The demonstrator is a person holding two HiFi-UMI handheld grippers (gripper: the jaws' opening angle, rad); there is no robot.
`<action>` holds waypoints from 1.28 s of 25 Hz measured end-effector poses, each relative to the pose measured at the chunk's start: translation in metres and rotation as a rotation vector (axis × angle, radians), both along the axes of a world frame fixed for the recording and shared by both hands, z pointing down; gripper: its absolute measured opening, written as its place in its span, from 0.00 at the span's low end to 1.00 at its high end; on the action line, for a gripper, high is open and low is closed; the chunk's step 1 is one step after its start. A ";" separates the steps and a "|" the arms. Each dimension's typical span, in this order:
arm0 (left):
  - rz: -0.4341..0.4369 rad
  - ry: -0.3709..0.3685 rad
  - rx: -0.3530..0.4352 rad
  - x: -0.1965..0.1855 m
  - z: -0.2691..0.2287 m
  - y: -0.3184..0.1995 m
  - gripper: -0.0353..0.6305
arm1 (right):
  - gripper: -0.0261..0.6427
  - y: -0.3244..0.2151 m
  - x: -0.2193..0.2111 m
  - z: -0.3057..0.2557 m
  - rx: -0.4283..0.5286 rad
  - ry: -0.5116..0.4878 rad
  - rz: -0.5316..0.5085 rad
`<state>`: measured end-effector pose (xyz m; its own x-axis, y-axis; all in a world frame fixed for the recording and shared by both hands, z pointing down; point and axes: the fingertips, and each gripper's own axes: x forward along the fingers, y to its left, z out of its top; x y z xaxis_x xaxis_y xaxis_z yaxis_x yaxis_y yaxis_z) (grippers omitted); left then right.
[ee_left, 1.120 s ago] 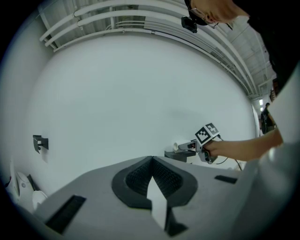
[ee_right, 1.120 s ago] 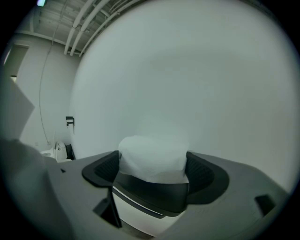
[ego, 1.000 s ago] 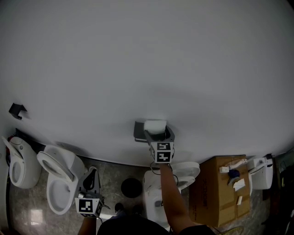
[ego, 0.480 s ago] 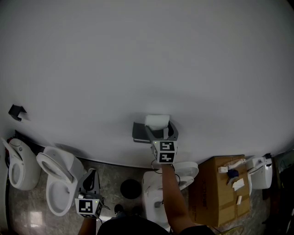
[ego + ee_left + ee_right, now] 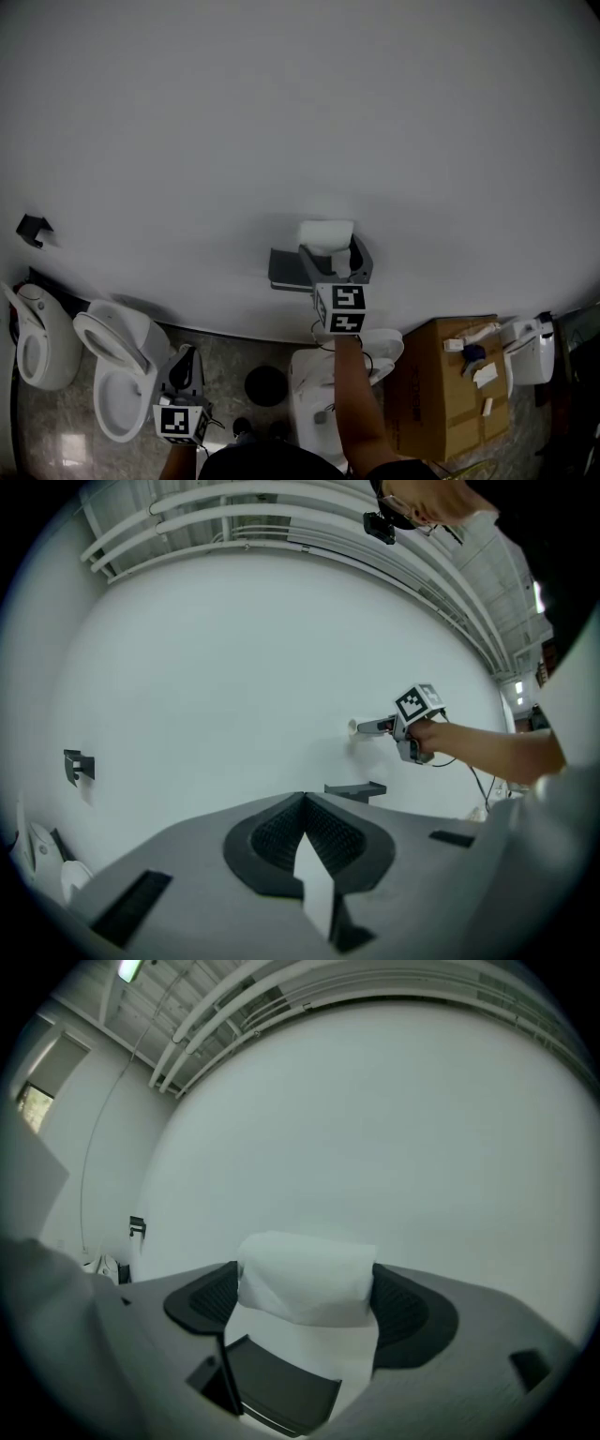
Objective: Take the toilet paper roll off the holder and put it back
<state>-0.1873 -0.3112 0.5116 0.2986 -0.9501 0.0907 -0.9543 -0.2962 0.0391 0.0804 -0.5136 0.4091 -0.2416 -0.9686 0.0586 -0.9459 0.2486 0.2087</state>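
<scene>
Toilet paper roll (image 5: 305, 1279) sat clamped between the pads of the right gripper (image 5: 331, 249), raised close to the white wall (image 5: 300, 112), just above the dark grey holder (image 5: 287, 270). The left gripper (image 5: 185, 370) hung low beside a toilet (image 5: 117, 366), jaws pressed together, empty.

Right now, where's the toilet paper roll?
Middle of the head view: the toilet paper roll is gripped between the right gripper's jaws, by the white wall, just above the grey holder.
</scene>
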 end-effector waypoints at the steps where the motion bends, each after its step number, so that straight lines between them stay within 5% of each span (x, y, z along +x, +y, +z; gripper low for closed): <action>1: -0.001 -0.004 0.011 -0.002 0.002 0.000 0.06 | 0.70 0.001 0.000 -0.004 0.008 0.000 -0.001; 13: -0.003 -0.036 0.060 -0.007 0.016 -0.001 0.06 | 0.70 0.013 0.001 -0.033 0.084 -0.020 -0.004; 32: 0.000 -0.038 -0.004 0.009 -0.002 0.001 0.06 | 0.70 -0.002 0.002 0.035 -0.062 -0.031 0.006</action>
